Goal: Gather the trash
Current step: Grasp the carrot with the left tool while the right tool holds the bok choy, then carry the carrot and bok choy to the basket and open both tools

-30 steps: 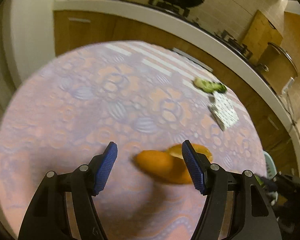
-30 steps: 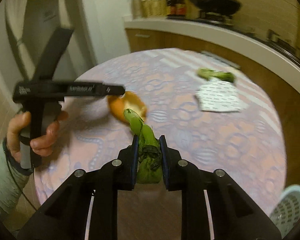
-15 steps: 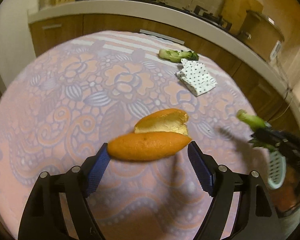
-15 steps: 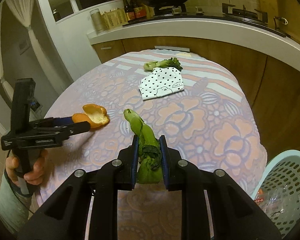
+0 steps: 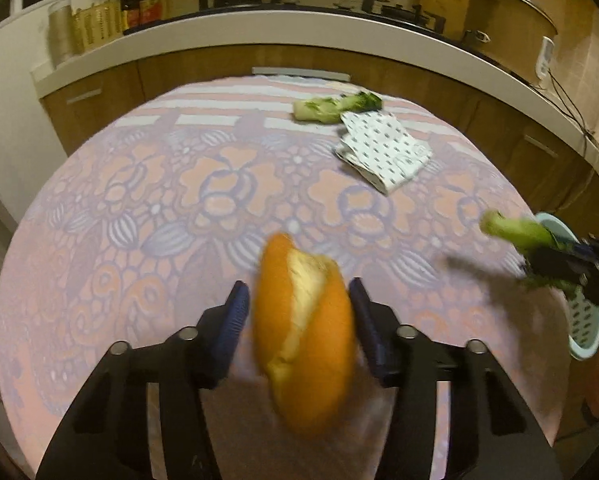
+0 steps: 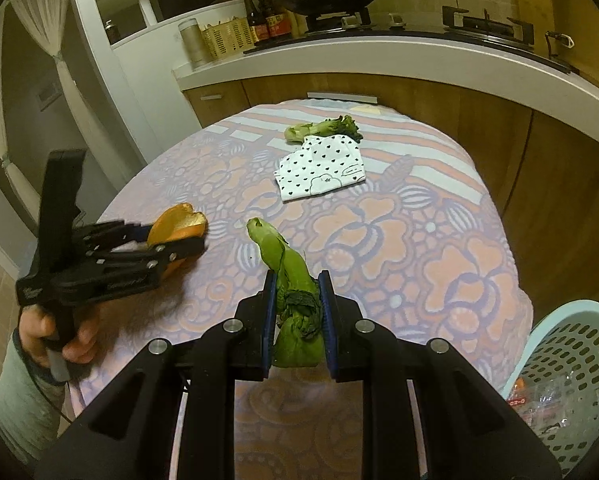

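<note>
My left gripper (image 5: 297,306) is shut on an orange peel (image 5: 305,336) and holds it above the table; the right wrist view shows it at left (image 6: 175,240) with the peel (image 6: 177,222) in its jaws. My right gripper (image 6: 297,304) is shut on a green vegetable stalk (image 6: 289,268), held above the table's near edge; it also shows in the left wrist view (image 5: 515,232). A second green stalk (image 6: 323,128) lies at the far side of the table. A light blue trash basket (image 6: 571,376) with wrappers inside stands at the lower right beside the table.
A white dotted cloth (image 6: 323,170) lies on the floral tablecloth (image 6: 419,232) next to the far stalk. A wooden kitchen counter (image 6: 379,60) with stove, wok, bottles and a small basket curves behind the table.
My left gripper has closed on the orange peel and lifted it, turning it upright. My right gripper has kept its stalk and swung back toward the basket side.
</note>
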### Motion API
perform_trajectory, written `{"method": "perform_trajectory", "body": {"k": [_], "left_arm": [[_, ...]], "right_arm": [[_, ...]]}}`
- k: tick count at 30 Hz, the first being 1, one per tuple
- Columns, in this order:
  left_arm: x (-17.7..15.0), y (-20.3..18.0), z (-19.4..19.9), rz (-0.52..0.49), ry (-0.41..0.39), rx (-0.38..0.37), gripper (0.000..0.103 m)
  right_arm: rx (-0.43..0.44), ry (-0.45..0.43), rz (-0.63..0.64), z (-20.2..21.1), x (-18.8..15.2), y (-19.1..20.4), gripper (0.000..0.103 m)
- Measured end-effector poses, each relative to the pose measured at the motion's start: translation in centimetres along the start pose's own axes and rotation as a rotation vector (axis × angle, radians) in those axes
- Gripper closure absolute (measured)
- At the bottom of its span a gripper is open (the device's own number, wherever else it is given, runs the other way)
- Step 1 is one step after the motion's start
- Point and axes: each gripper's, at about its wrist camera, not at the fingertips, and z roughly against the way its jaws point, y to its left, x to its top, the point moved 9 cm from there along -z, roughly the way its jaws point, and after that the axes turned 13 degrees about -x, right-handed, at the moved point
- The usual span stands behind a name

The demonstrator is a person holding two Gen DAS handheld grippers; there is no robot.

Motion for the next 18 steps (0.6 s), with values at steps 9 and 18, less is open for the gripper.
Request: {"method": "perform_trajectory", "body": {"k": [9, 18], "left_arm": [[0.2, -2.0, 2.3, 0.039, -0.057, -0.006, 0.077], [2.8, -15.0, 3.0, -0.078, -0.127, -0.198, 0.077]], "right_arm": [[-0.027, -0.078, -0.050, 3.4, 0.3, -2.8, 0.086], [-0.133, -0.164, -0.176, 9.0, -0.6, -10.6, 0.086]]}}
